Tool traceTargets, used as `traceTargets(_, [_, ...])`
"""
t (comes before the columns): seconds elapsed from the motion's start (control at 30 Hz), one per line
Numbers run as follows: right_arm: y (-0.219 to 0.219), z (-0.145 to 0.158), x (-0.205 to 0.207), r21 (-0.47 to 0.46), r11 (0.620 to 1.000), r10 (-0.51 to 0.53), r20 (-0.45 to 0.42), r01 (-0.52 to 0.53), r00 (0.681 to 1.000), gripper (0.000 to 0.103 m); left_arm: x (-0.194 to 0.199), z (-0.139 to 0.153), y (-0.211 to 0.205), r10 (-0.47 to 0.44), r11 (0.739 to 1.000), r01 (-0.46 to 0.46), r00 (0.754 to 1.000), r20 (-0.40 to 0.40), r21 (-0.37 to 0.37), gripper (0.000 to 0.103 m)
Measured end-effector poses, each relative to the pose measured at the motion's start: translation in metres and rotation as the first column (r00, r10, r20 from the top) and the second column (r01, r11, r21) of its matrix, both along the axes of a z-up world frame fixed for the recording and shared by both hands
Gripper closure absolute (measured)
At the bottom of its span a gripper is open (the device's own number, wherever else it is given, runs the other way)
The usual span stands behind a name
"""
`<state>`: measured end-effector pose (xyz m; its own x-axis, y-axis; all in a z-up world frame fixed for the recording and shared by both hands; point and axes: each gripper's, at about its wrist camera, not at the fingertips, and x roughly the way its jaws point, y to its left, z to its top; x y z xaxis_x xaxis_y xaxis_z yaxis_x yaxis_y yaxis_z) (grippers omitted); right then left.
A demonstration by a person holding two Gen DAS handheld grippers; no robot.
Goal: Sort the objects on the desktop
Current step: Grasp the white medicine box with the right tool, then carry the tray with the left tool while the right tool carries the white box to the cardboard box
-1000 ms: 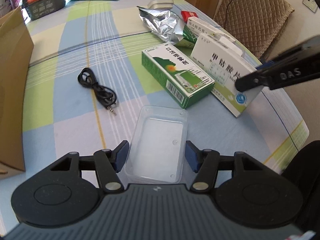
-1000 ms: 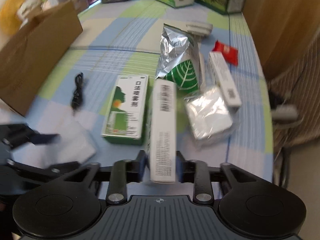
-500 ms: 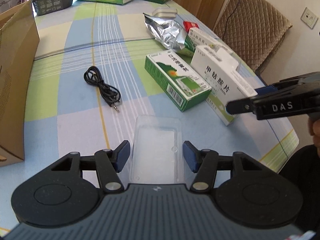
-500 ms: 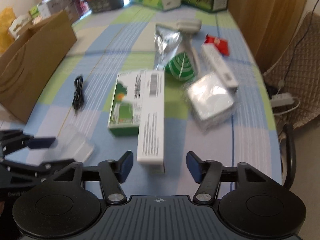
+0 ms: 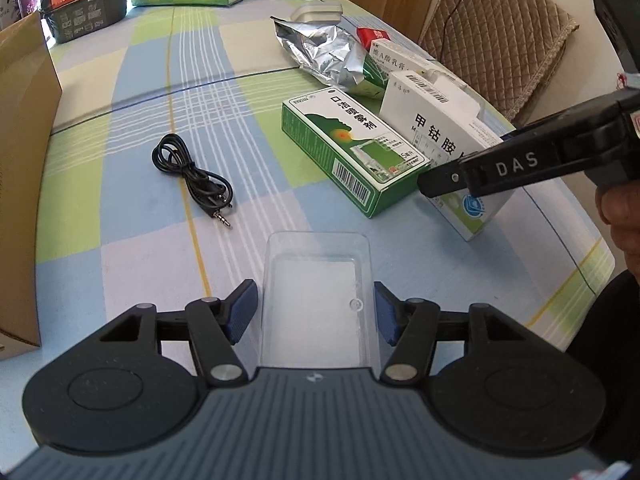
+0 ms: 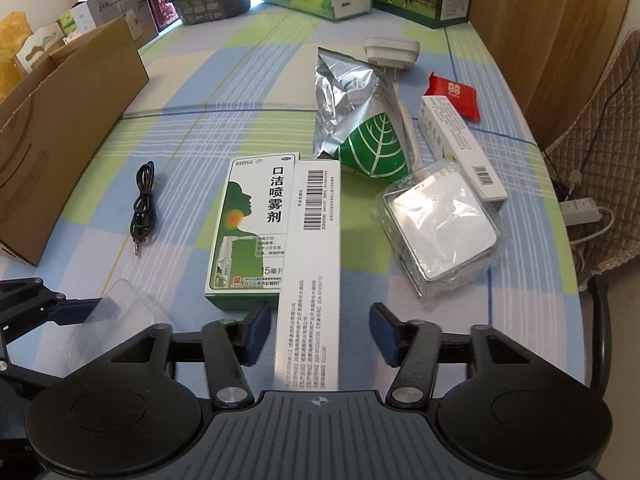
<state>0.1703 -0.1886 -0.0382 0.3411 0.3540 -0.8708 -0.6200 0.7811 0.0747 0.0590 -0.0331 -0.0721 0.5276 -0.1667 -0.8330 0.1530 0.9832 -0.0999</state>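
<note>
Clutter covers the desk (image 6: 240, 92) with its checked cloth. The left hand-held gripper (image 5: 315, 312) is open, and the clear plastic tray (image 5: 316, 292) lies flat between its blue pads (image 5: 240, 312), with a small gap on each side. Ahead of it and to the left lies the coiled black cable (image 5: 192, 178).

The right hand-held gripper (image 6: 316, 332) is open too. The long white box (image 6: 312, 268) stands on its narrow side between its fingers; it is close to the left pad (image 6: 256, 334), but I cannot tell if it touches, and it is apart from the right one. Just left of this box, side by side with it, lies the green spray box (image 6: 256, 224). Beyond them lies the silver foil bag (image 6: 352, 112). Ahead and to the right lies the wrapped white case (image 6: 440, 228), then a slim white carton (image 6: 460, 144) and a red packet (image 6: 454, 94). A cardboard box (image 6: 60, 136) stands far to the left.
</note>
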Motion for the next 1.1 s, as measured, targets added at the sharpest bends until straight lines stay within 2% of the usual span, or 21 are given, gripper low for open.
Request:
traceTargets(0.1, [0.003,0.0,0.001,-0.006,1.0,0.005,0.001,-0.005,1.0,0.064,0.001,0.0,-0.002,0.001,1.0,-0.001,1.0,0.001,0.01,0.051])
traceTargets(0.17, [0.005,0.0,0.001,-0.02,1.0,0.013,0.005,-0.013,1.0,0.081,0.0,0.001,-0.002,-0.002,1.0,0.002,1.0,0.003,0.016,0.051])
traceTargets(0.37, [-0.003,0.007,-0.008,-0.031,0.999,-0.015,0.03,0.016,0.999,0.081,-0.006,0.005,-0.003,-0.004,1.0,0.004,1.0,0.005,0.017,0.052])
traceTargets(0.63, [-0.022,0.037,-0.033,0.052,0.996,-0.08,0.054,0.077,0.995,0.081,-0.011,0.031,-0.005,-0.001,1.0,0.001,0.999,0.046,-0.001,0.052])
traceTargets(0.87, [-0.014,0.072,-0.059,0.101,0.994,-0.054,0.091,0.044,0.994,0.081,-0.017,0.066,0.007,0.026,1.0,-0.025,0.995,0.095,-0.012,0.052])
traceTargets(1.1, [0.012,0.106,-0.079,0.142,0.99,0.001,0.132,-0.019,0.991,0.081,-0.024,0.104,0.031,0.038,0.999,-0.043,0.99,0.135,0.033,0.052])
